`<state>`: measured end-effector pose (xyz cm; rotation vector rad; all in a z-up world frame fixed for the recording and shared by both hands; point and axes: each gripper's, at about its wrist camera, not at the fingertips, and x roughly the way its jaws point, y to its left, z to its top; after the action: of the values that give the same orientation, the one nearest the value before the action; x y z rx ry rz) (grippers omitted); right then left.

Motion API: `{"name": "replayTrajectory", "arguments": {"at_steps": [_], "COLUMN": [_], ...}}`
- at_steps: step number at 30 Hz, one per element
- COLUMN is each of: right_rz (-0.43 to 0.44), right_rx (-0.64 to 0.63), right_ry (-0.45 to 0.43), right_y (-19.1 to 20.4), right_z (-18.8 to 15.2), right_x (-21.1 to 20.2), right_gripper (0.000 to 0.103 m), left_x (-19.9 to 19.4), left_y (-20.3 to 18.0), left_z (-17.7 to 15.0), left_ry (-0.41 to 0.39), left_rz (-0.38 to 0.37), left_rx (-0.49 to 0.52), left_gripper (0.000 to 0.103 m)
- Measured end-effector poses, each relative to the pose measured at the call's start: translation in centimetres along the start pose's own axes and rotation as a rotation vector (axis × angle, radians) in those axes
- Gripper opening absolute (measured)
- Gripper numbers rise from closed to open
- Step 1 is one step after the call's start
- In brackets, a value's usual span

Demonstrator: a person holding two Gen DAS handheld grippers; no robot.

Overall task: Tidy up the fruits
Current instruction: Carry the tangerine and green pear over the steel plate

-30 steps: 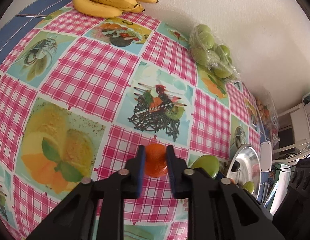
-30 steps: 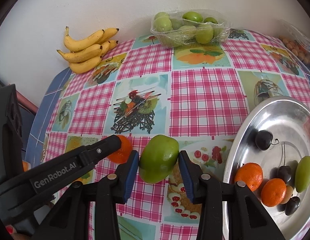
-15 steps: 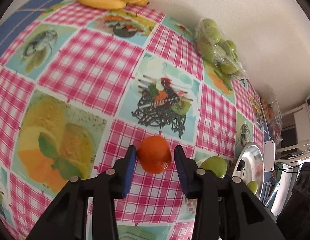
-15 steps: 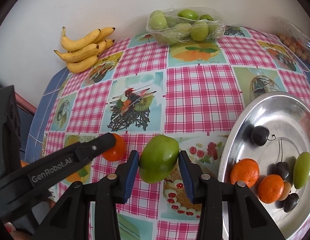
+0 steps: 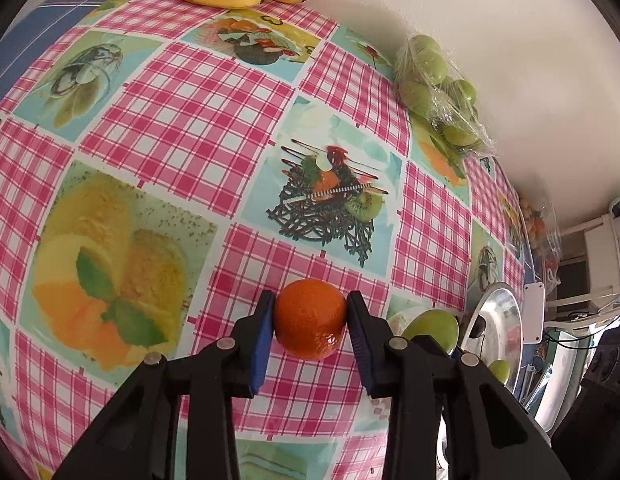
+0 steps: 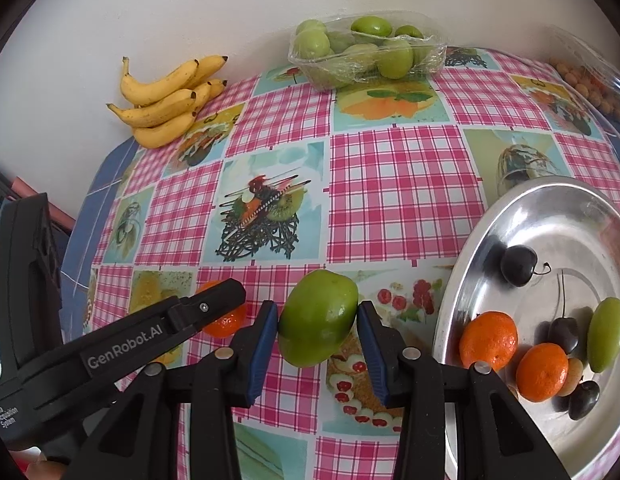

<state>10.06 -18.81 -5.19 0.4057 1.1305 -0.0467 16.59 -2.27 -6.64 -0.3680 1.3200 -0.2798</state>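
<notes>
A tangerine (image 5: 310, 324) sits between the blue pads of my left gripper (image 5: 310, 320). Both pads touch it and the jaws are closing on it, just above the checked tablecloth. My right gripper (image 6: 317, 320) is shut on a large green fruit (image 6: 317, 316), beside the left gripper's finger (image 6: 214, 304). The same tangerine (image 6: 226, 326) peeks out behind that finger. At the right stands a steel plate (image 6: 549, 216) with two tangerines, a green fruit and dark cherries in it.
A bunch of bananas (image 6: 166, 100) lies against the wall at the back left. A wrapped clear tray of green fruits (image 6: 365, 52) stands at the back middle. A bag of small brown fruits (image 6: 589, 84) is at the far right edge.
My left gripper was shut in front of the tangerine, then opened, moved around it and now grips it. The right gripper and its green fruit have stayed put.
</notes>
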Motion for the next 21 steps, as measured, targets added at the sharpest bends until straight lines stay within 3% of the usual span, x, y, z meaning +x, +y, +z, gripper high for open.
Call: {"name": "replayTrajectory", "arguments": {"at_steps": [21], "right_rz": [-0.01], "right_rx": [0.025], "right_ry": [-0.056], "right_y": [-0.7], "right_z": [-0.8], "right_x": [-4.7], "right_gripper": [0.044], "left_x": [-5.8], "left_y": [-1.8], "left_z": [-1.6], "left_ry": [-0.086], "left_rz": [-0.047], "left_rx": [0.02], "left_gripper": [0.037]}}
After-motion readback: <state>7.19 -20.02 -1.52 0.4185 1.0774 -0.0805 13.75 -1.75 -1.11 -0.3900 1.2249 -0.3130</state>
